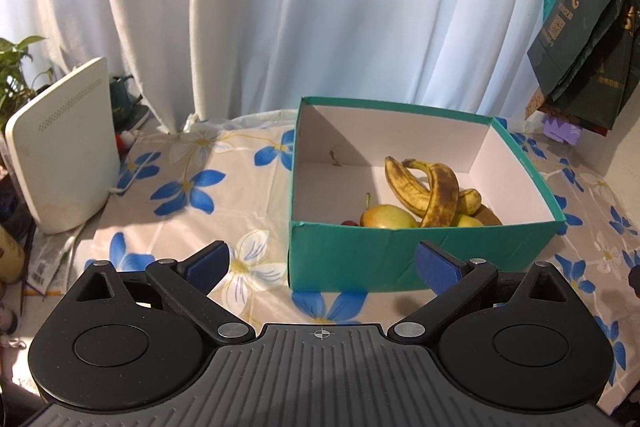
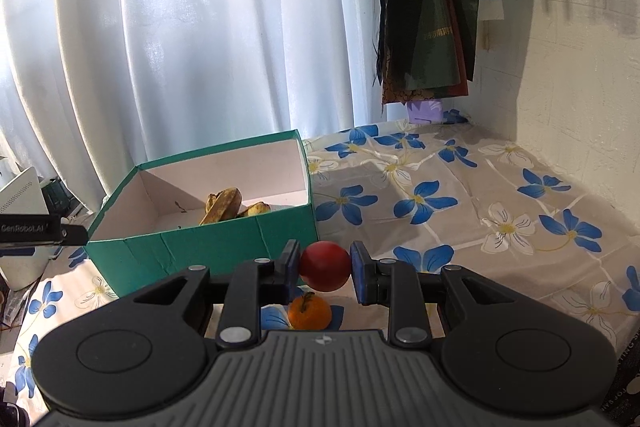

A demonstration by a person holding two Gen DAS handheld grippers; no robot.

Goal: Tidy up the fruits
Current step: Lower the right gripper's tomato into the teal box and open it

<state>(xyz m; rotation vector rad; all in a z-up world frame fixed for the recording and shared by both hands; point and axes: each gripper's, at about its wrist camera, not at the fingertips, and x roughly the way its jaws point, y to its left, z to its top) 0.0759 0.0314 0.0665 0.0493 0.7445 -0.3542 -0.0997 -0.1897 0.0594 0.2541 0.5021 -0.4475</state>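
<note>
A teal box [image 1: 348,259] with a white inside stands on the flowered tablecloth. It holds spotted bananas [image 1: 428,187], a yellow-green pear [image 1: 386,217] and a bit of red fruit [image 1: 349,223]. My left gripper [image 1: 322,265] hangs open in front of the box's near wall, nothing between its blue pads. In the right wrist view the same box [image 2: 208,247] sits to the left, bananas [image 2: 226,205] showing inside. My right gripper [image 2: 325,267] is shut on a red round fruit [image 2: 325,266], lifted off the cloth. A small orange [image 2: 310,311] lies on the cloth just below it.
A white upright device [image 1: 64,147] and a green plant [image 1: 14,75] stand at the left. White curtains hang behind the table. Dark bags [image 2: 432,7] hang at the back right beside a white wall [image 2: 580,67]. The left gripper's tip [image 2: 44,229] shows at the left edge.
</note>
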